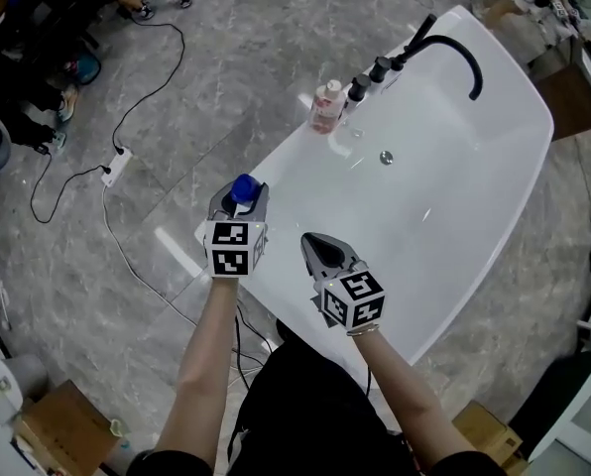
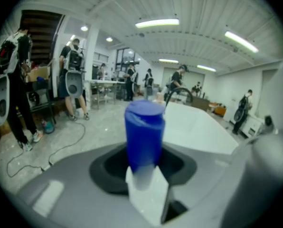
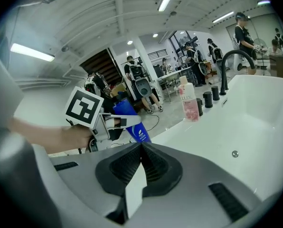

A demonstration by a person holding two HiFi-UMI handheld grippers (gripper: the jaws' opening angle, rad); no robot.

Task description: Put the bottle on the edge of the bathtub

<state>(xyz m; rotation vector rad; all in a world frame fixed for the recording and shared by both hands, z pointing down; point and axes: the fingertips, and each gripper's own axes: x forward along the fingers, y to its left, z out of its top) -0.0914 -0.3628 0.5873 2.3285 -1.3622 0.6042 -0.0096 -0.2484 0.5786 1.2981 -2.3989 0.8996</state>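
A blue bottle (image 1: 243, 188) stands upright between the jaws of my left gripper (image 1: 238, 200), which is shut on it just outside the near left rim of the white bathtub (image 1: 305, 152). In the left gripper view the blue bottle (image 2: 144, 134) fills the middle, its flat top up. My right gripper (image 1: 312, 240) hovers over the tub's near end, jaws shut with nothing between them. In the right gripper view the blue bottle (image 3: 133, 122) shows to the left of my right gripper (image 3: 141, 145).
A pink bottle (image 1: 327, 105) stands on the tub's left rim beside black knobs (image 1: 359, 88) and a curved black faucet (image 1: 461, 53). A drain (image 1: 386, 157) sits in the tub. Cables and a power strip (image 1: 115, 165) lie on the grey floor. People stand farther back.
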